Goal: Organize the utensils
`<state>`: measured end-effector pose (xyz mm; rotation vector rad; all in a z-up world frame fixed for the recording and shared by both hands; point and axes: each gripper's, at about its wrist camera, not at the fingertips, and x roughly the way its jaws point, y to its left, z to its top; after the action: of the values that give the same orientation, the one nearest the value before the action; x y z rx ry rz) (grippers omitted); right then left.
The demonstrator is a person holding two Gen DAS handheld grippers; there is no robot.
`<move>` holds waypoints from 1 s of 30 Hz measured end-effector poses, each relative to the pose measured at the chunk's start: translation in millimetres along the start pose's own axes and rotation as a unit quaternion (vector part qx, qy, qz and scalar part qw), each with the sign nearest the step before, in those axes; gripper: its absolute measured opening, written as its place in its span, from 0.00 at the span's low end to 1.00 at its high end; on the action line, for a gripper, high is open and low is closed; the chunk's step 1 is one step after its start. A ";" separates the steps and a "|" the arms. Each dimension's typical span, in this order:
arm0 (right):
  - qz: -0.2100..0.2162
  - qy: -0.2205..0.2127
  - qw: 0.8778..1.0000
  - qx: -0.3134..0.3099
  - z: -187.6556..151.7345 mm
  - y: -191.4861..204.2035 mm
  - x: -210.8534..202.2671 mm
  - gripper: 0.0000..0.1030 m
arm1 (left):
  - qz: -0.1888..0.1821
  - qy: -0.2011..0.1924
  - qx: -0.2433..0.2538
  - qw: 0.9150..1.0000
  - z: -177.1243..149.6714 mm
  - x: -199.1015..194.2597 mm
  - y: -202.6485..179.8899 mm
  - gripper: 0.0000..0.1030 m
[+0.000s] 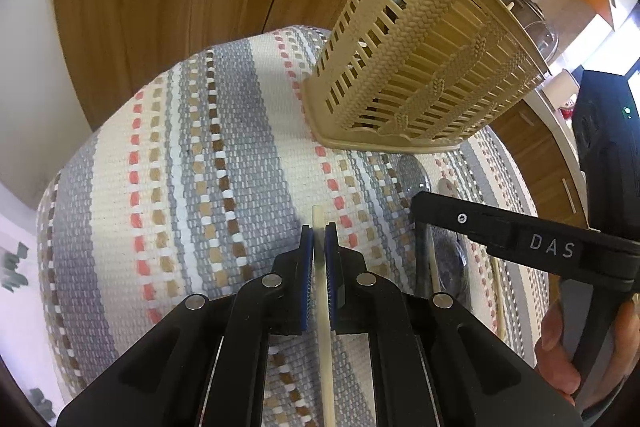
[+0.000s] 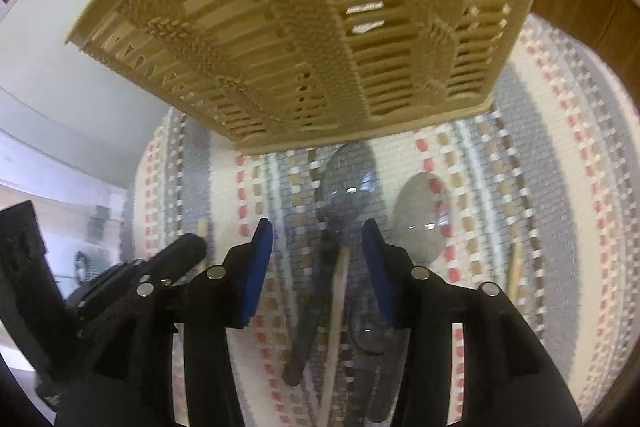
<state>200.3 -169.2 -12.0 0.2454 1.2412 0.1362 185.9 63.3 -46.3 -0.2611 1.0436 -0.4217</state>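
1. A pale wooden chopstick [image 1: 322, 291] sits pinched between the blue pads of the left gripper [image 1: 319, 239], whose jaws are pressed onto it.
2. The right gripper [image 2: 318, 231] hovers with jaws spread over translucent grey plastic spoons [image 2: 346, 187] and another wooden stick [image 2: 335, 315], touching none.
3. All lie on a striped woven cloth [image 1: 208, 155] covering the table.
4. A beige slatted plastic basket [image 1: 424, 59] stands just beyond the spoons.
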 end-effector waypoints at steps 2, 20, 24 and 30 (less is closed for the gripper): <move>-0.006 0.006 1.000 0.008 0.1 0.7 3.4 0.32 | -0.005 0.000 -0.004 1.000 -0.8 2.1 2.2 0.04; 0.003 0.013 1.000 -0.024 -3.1 9.3 2.3 0.00 | -0.025 0.011 -0.025 0.999 -4.0 8.8 -0.5 0.04; -0.003 0.010 1.000 -0.023 -3.8 -4.4 -11.0 0.05 | -0.018 0.014 -0.023 0.999 -1.0 6.6 0.4 0.05; -0.046 0.008 0.999 -0.022 -10.1 -48.4 -35.6 0.29 | -0.012 0.023 -0.015 1.000 -0.7 10.4 1.3 0.07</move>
<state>177.8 -223.2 5.2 0.1481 1.2615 0.0856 190.1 59.7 -55.2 -0.2917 1.0928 -0.4366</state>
